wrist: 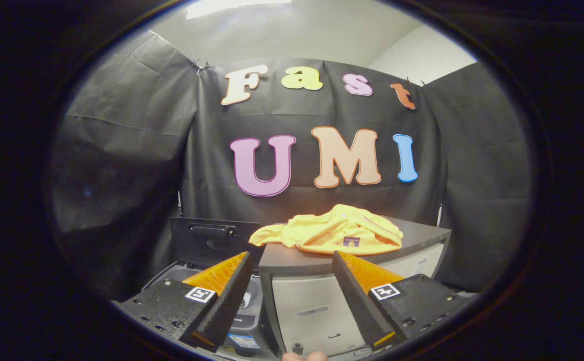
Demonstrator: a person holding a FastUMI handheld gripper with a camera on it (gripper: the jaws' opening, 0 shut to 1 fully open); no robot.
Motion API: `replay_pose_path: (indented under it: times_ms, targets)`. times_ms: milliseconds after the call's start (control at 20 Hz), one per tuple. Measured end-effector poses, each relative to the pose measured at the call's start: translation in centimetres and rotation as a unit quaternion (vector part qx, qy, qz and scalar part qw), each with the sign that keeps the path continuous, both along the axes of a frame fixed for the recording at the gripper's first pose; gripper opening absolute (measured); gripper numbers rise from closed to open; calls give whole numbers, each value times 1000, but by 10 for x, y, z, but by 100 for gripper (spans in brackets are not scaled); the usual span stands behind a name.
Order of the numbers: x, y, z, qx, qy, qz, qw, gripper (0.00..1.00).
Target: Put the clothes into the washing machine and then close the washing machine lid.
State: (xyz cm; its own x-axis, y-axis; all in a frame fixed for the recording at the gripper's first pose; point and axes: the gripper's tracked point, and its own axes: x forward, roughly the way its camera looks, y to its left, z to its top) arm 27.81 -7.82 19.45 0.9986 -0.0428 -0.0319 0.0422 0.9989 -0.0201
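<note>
Though wide apart, jaws empty.

The gripper holds its fingers spread wide with nothing between them, short of a grey cabinet on whose dark top a crumpled yellow garment lies, while the washing machine stands beside it with its lid raised.

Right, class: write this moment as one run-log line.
gripper: open, holding nothing | yellow garment: lying on grey cabinet, beyond the fingers | washing machine: lid up, beside cabinet | step: garment not yet grasped
</note>
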Motion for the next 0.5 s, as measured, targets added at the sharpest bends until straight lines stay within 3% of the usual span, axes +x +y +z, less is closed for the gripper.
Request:
replay_pose_path:
  times_ms: [500]
  targets:
    - [69,-25,29,-11,12,-12,1000,97]
